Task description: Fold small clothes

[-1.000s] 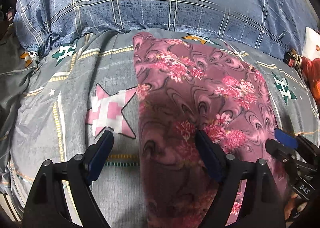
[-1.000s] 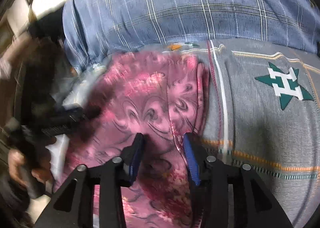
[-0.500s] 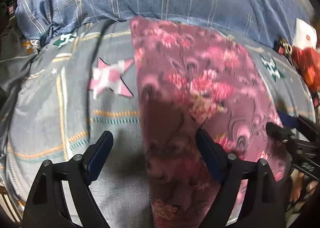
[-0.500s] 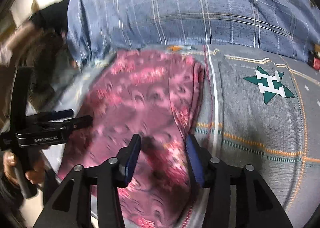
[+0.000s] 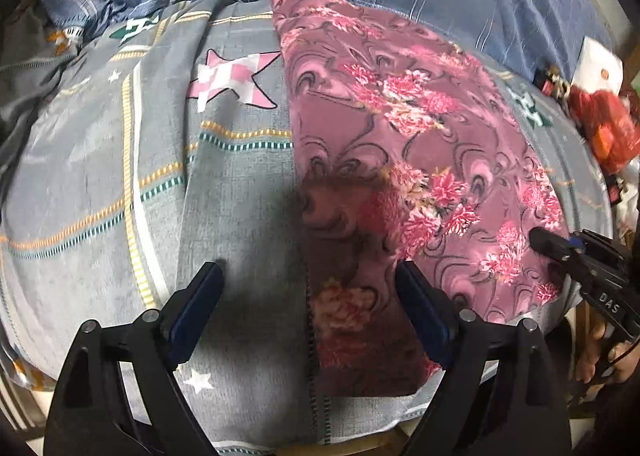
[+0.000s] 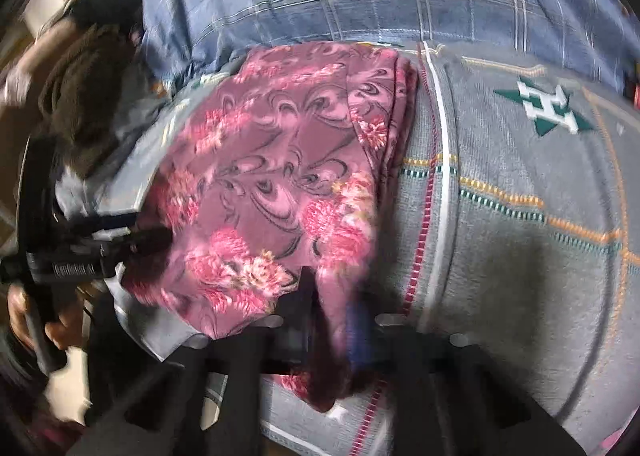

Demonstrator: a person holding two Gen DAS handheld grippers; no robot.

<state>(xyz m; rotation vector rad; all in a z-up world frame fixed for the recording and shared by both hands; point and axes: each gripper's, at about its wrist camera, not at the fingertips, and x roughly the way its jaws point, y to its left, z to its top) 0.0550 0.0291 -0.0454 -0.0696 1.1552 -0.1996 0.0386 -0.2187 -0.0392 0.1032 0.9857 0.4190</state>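
Floral garment (image 6: 276, 192) pinched as right gripper (image 6: 332, 320) closes

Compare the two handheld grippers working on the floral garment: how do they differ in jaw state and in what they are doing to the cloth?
The left gripper stands wide open, straddling the floral garment's edge without pinching it. The right gripper is closing, a bunched fold of the garment between its fingers. The left shows sharply; the right is motion-blurred. Both point down at the same cloth on the grey star-print bedspread.
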